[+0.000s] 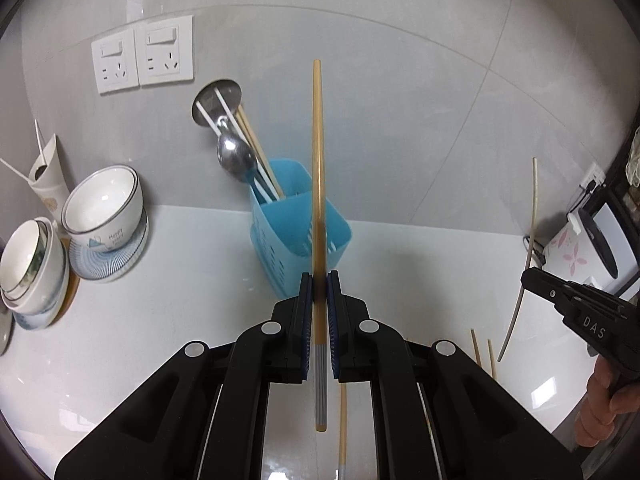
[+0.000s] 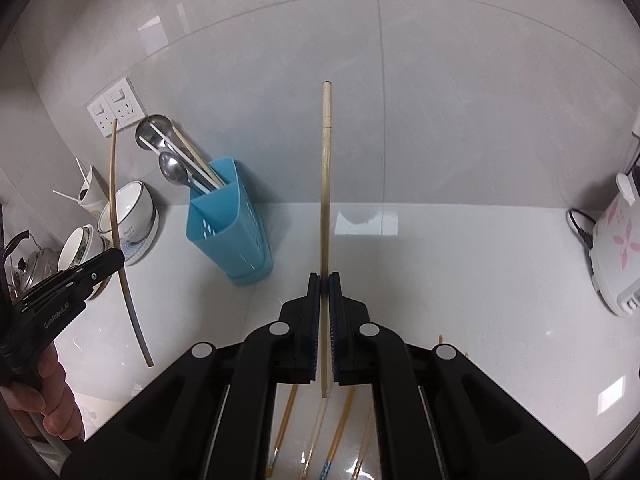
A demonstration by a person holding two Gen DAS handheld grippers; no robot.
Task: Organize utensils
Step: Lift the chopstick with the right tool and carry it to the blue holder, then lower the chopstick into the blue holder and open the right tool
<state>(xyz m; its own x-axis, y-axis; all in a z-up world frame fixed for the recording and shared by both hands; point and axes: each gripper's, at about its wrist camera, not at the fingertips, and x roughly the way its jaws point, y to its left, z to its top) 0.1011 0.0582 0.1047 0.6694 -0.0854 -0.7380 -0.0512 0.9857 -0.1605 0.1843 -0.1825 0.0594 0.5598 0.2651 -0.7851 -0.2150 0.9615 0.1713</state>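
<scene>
- Chopsticks, one per gripper: the left gripper has its pads pressed on a tan chopstick, which stands nearly upright above the white counter, ridged grey end downward.
- Right gripper: pads pinched on a paler chopstick, likewise held upright and clear of the counter.
- Each gripper appears at the edge of the other's view, with a hand on its grip.
- Beneath the grippers: loose chopsticks lying on the counter, partly hidden by the black jaws.
- Beyond the left gripper: blue utensil holder, divided and perforated, standing near the tiled wall; its rear compartment holds a ladle, a spoon and several chopsticks.
- Left of the holder: stacked white bowls on a blue-patterned plate.
- Wall above: two white sockets.
- Far right: white appliance with pink flowers.
</scene>
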